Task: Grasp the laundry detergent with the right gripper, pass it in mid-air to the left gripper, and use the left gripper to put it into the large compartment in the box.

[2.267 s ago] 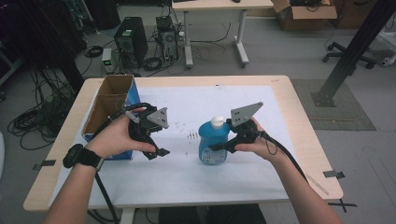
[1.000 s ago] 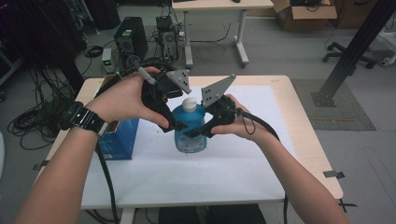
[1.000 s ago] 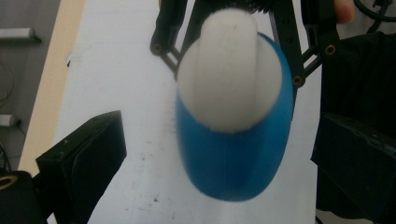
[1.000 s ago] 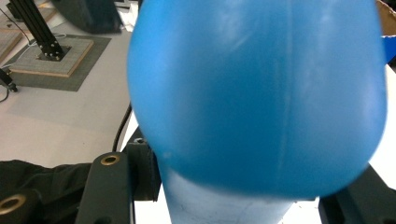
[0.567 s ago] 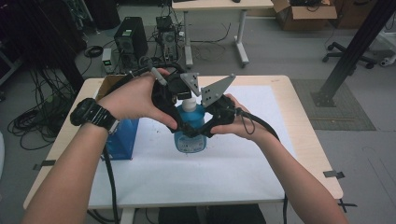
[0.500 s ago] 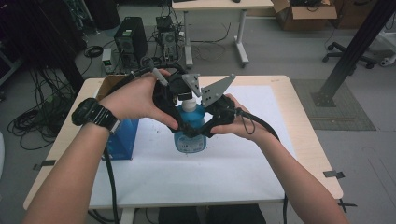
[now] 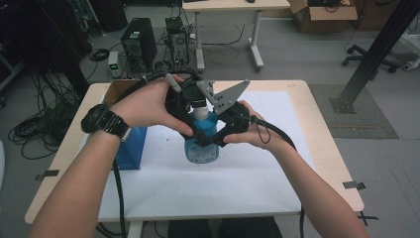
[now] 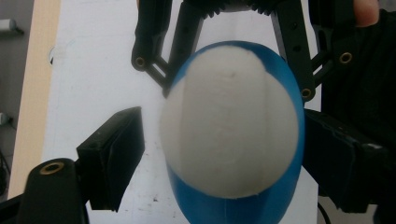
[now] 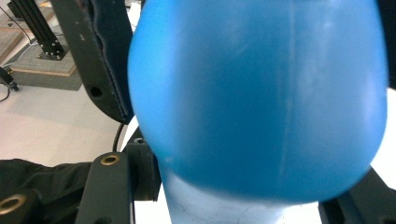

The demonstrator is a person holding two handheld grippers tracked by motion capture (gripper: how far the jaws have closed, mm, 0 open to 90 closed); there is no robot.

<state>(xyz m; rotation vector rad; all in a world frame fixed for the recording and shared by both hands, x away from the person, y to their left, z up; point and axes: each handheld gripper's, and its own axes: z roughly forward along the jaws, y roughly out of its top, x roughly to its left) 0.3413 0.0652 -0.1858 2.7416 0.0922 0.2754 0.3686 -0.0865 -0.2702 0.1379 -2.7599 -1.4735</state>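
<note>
Two tools work on one blue bottle [image 7: 202,144], which stands upright on the white sheet of the tabletop [image 7: 257,173]. The right tool [image 7: 218,135] is clamped on the bottle's body, while the left tool [image 8: 219,154] has just been closing around the white cap [image 8: 229,121], with a gap remaining beside one pad. I judge the step is gripping the cap; next the left tool must close fully and twist.

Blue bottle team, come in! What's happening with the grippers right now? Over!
Right gripper clamped on blue bottle, upright on white mat. Left gripper just been closing around white cap, one pad visibly short. Nothing blocking.
</note>
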